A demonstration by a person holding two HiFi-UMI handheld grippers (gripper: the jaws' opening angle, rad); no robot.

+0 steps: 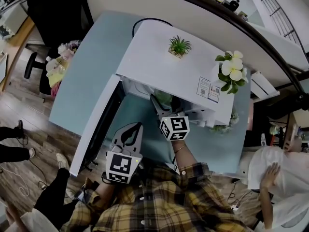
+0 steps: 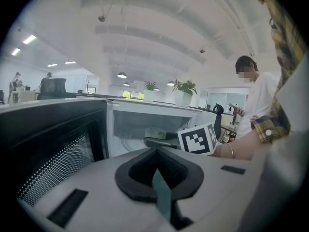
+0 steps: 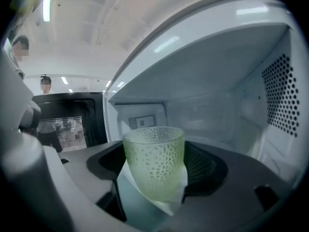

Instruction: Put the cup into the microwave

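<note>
My right gripper [image 3: 155, 180] has its nose inside the open microwave [image 3: 227, 91]. The cavity ceiling curves above it, the perforated side wall stands off to its right, and the back wall lies ahead with free room in front of it. The door [image 3: 63, 122] is swung wide on the gripper's left, its dark mesh window facing me, so that side is open for moving.

The right jaws are closed partway and clamp the cup [image 3: 154, 158], a pale green dimpled glass that stands upright between them with its mouth clear above the pads.

My left gripper [image 2: 158, 180] hangs outside, just in front of the door's edge. Its jaws are drawn together on nothing, and they point toward the cavity.

From the head view, the microwave's white top covers most of the right gripper [image 1: 161, 102] and the cup. The cup's base is hidden behind the jaws, so I cannot tell whether it touches the cavity floor.
</note>
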